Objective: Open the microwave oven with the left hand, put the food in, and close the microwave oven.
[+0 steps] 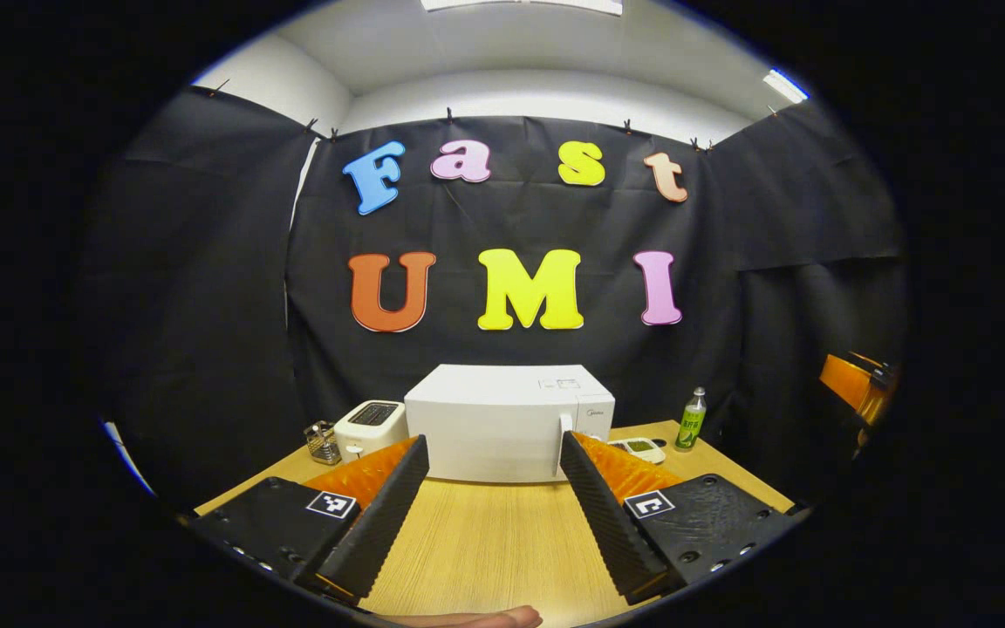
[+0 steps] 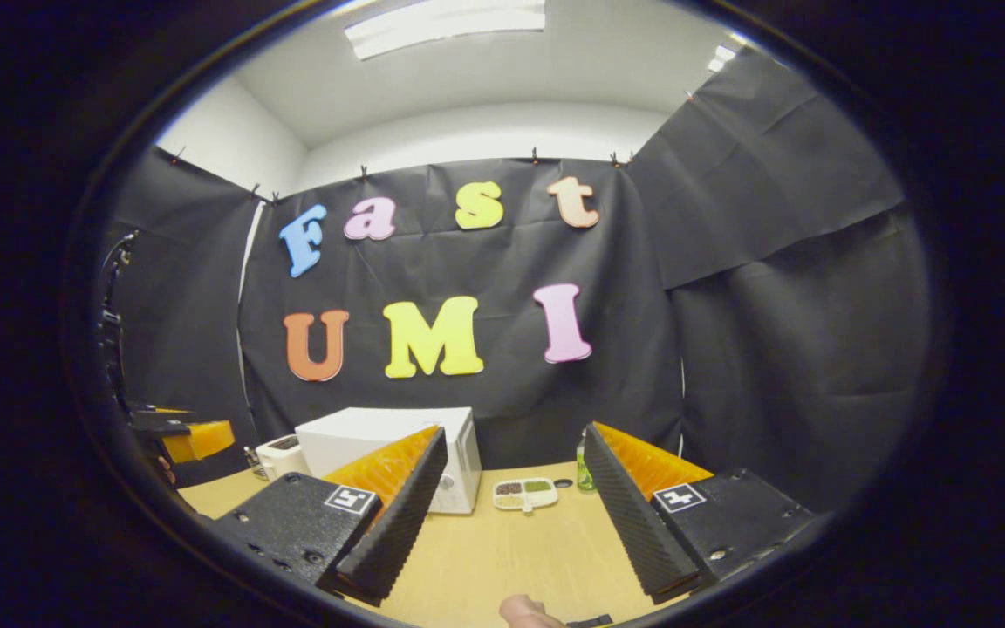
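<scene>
A white microwave oven (image 1: pixel 507 423) stands at the back of the wooden table with its door closed and a vertical handle (image 1: pixel 563 443) on the right side. My left gripper (image 1: pixel 494 515) hovers open in front of it, some way off. The food tray (image 2: pixel 524 494), a white divided dish with several portions, lies on the table to the right of the microwave (image 2: pixel 389 449); in the left gripper view the food tray (image 1: pixel 640 448) peeks out beside the right finger. My right gripper (image 2: pixel 511 532) is open and empty, well short of the tray.
A white toaster (image 1: pixel 370 426) and a small wire holder (image 1: pixel 322 442) sit left of the microwave. A green bottle (image 1: pixel 691 419) stands at the back right. The other gripper (image 2: pixel 184 436) shows at the left edge of the right gripper view. Bare table (image 1: pixel 485 541) lies ahead.
</scene>
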### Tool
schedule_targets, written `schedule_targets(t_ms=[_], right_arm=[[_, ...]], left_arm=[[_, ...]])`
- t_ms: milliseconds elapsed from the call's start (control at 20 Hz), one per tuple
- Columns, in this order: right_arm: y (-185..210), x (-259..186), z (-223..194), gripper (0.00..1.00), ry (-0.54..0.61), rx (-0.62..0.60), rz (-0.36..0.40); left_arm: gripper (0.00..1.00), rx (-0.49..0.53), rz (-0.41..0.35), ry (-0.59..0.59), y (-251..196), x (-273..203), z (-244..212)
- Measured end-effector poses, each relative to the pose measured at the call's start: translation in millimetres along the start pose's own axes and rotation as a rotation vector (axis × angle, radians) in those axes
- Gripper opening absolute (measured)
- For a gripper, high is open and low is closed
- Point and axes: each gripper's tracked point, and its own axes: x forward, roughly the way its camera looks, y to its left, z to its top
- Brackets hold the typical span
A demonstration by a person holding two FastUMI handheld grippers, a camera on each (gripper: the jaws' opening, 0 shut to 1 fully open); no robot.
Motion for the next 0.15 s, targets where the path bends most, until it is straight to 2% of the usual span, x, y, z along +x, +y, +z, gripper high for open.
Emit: schedule_targets(t_ms=[100,150], right_arm=[[7,-13,9,1.0,-0.015,-0.01,0.008],[10,-20,14,0.91,-0.024,-0.018,0.017]], left_arm=[[0.95,-0.001,0.012,-0.027,6,-19,13],[0.95,0.002,0.015,-0.036,8,-28,18]])
